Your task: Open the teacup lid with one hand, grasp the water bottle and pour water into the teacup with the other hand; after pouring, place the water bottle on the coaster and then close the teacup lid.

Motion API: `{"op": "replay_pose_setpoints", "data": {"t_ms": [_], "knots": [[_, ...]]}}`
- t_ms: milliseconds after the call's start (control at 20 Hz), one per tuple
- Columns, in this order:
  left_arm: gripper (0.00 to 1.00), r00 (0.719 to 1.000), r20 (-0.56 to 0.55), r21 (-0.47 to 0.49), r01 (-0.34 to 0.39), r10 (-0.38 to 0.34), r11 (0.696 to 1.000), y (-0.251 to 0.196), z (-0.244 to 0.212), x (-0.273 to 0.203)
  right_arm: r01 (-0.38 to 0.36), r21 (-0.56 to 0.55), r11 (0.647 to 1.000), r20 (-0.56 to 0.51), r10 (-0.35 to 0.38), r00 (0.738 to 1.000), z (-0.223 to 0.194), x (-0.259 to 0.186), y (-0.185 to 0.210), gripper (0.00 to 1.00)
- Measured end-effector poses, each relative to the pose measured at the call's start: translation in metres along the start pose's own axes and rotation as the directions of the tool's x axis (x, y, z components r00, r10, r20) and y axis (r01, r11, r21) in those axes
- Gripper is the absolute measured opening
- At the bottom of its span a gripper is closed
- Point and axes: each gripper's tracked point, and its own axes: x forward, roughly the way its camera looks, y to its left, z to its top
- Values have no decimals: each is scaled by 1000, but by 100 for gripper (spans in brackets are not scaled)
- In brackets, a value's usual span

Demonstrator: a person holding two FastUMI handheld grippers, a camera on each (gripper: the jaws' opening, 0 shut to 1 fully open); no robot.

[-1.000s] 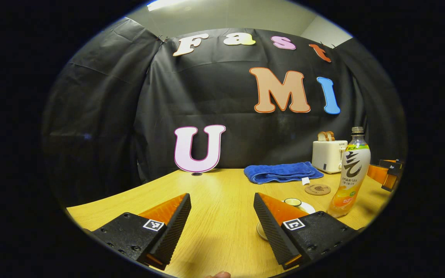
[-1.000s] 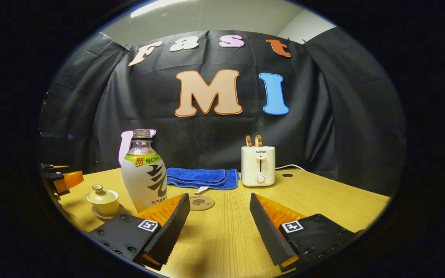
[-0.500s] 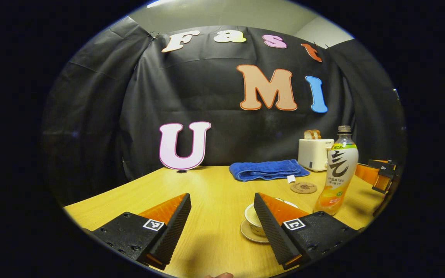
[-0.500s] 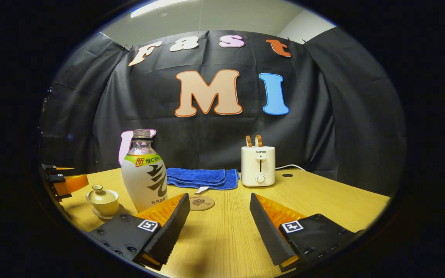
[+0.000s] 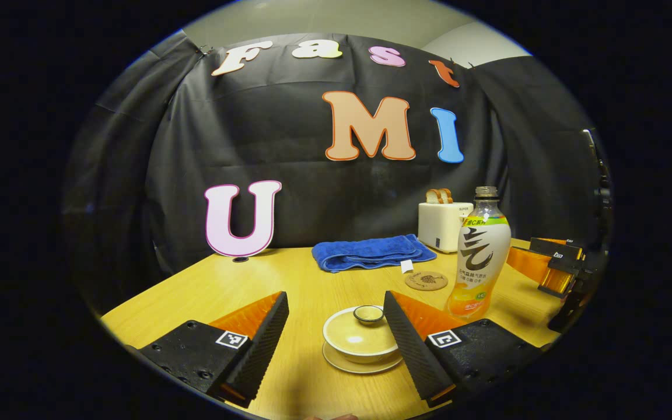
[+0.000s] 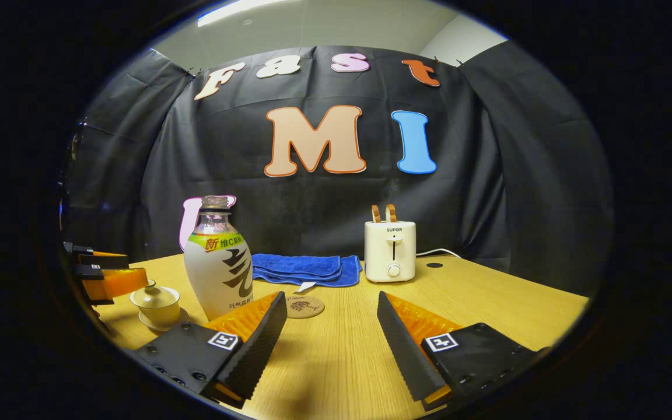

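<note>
A cream teacup with its lid and knob on stands on a saucer on the wooden table. My left gripper is open, and the cup sits between its fingers near the right one, untouched. The uncapped water bottle stands upright just right of the cup. A round coaster lies behind the cup. In the right gripper view my right gripper is open over bare table, with the bottle behind its left finger, the coaster ahead, the teacup at the left, and the left gripper beside the cup.
A folded blue towel lies at the back of the table. A white toaster with bread slices stands behind the coaster. The right gripper appears at the far right of the left gripper view.
My left gripper has swung right and moved in on the teacup, which now lies between its fingers. The right gripper has stayed still.
</note>
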Motion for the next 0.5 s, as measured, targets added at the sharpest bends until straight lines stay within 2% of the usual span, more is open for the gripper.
{"op": "replay_pose_setpoints", "data": {"t_ms": [100, 300, 500], "knots": [[95, 1000, -22, 7, 17, -16, 1000, -4, -3, 3, -1, 0, 1000, 0, 1, 1000, 0, 0, -1, 100], [96, 996, -77, 5, 32, -32, 999, -9, -13, 11, -5, 0, 1000, 0, 5, 1000, 0, 1, 0, 100], [90, 991, -124, -11, 47, -48, 999, -15, -25, 18, -9, 1, 1000, 1, 9, 1000, 0, -1, 1, 95]]}}
